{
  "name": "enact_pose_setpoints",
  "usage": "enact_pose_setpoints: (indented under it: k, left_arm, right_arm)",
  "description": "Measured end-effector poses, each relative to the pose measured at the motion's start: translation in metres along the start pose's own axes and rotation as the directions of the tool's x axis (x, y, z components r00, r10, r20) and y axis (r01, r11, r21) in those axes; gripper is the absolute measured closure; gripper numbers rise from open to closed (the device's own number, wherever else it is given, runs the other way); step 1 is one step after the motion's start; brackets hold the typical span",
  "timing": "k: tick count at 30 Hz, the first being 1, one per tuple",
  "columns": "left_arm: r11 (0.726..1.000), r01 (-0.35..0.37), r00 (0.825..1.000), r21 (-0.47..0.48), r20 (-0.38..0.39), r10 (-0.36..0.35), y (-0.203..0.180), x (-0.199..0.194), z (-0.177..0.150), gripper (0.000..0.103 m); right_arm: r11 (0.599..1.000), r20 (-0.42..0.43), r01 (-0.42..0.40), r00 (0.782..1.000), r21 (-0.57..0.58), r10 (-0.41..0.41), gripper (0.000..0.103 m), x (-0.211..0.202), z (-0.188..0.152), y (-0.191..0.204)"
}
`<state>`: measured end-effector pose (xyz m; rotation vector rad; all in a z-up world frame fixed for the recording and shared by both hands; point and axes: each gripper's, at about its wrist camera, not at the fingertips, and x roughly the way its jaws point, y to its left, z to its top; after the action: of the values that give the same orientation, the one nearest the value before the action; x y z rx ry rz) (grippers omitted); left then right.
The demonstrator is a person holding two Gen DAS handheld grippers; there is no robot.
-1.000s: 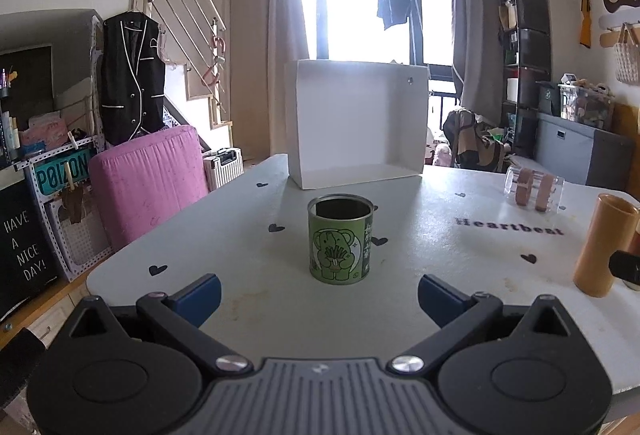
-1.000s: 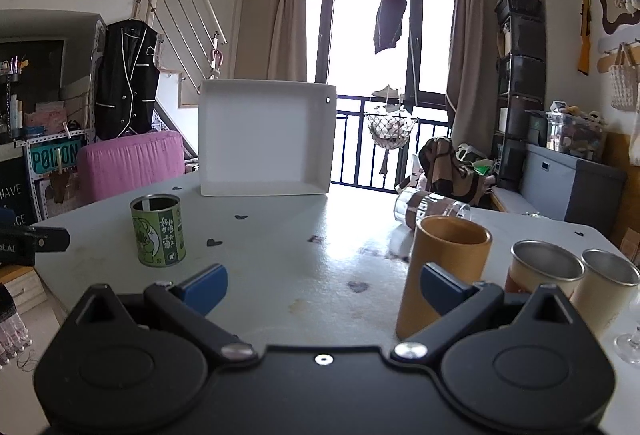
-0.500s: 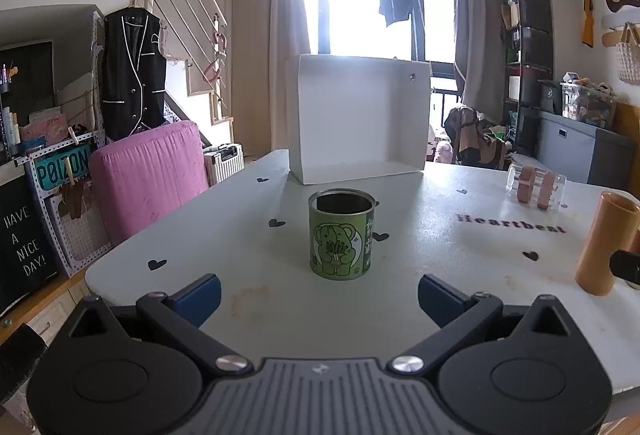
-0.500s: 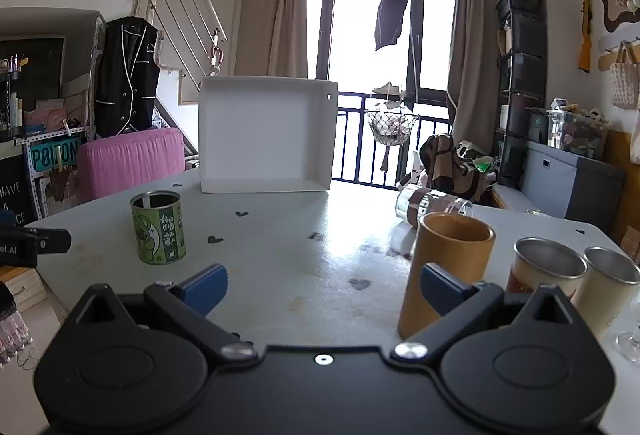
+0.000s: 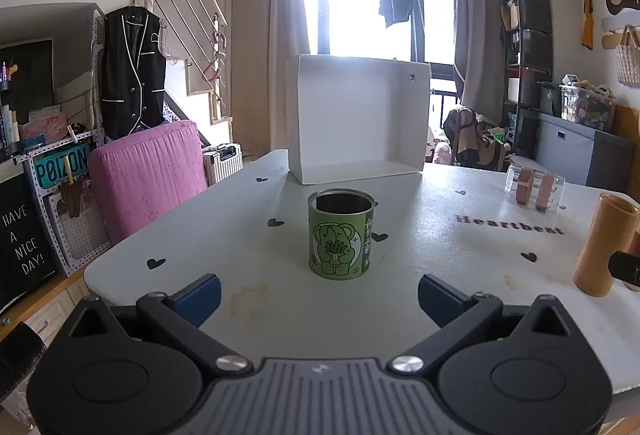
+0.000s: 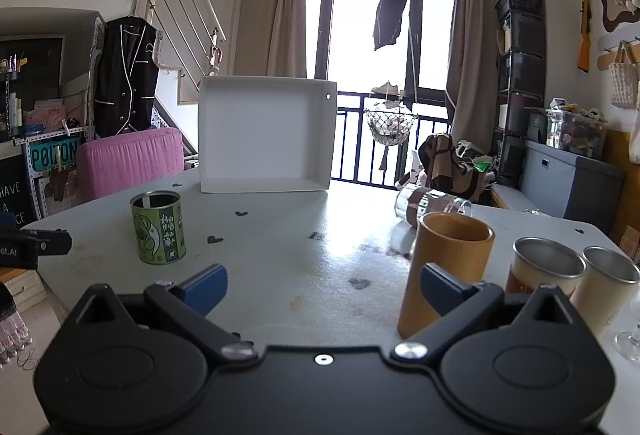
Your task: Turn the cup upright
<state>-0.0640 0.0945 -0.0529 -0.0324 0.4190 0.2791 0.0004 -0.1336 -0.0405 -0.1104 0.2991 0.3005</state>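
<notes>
Cup to flip looks like the clear glass [image 6: 434, 204] with brown bands, lying on its side on the white table [image 5: 240, 227], far ahead of the right gripper [image 6: 324, 285] and a touch to its right, behind the tall orange cup [image 6: 448, 271] that stands right against the gripper's right finger. Every other vessel is already mouth-up: the green tin [image 5: 341, 233] stands dead ahead of the left gripper [image 5: 319, 295], just beyond its fingertips, and two steel cups [image 6: 546, 269] sit to the right of the orange one. So, by my read, this is the approach stage, nothing picked up yet. Both grippers are spread wide with nothing between the blue pads, held low and level over the near edge of the table, pointing toward the white box [image 6: 266, 133] at the far side. Next move, I'd judge, calls for the right gripper to go around or over the orange cup, reach the glass, close across its body and tip it onto its base. Watch it roll; it is round and lies loose.
</notes>
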Motion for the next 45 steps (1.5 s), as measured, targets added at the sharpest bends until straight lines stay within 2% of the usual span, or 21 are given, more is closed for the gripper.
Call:
enact_pose_setpoints:
  k: [45]
  left_arm:
    - [1.000, 0.006, 1.000, -0.001, -0.002, -0.006, -0.0062, 0.0014, -0.0008, 0.000]
  right_arm:
    - [1.000, -0.002, 0.000, 1.000, -0.002, 0.000, 0.000, 0.0021, -0.0019, 0.0014]
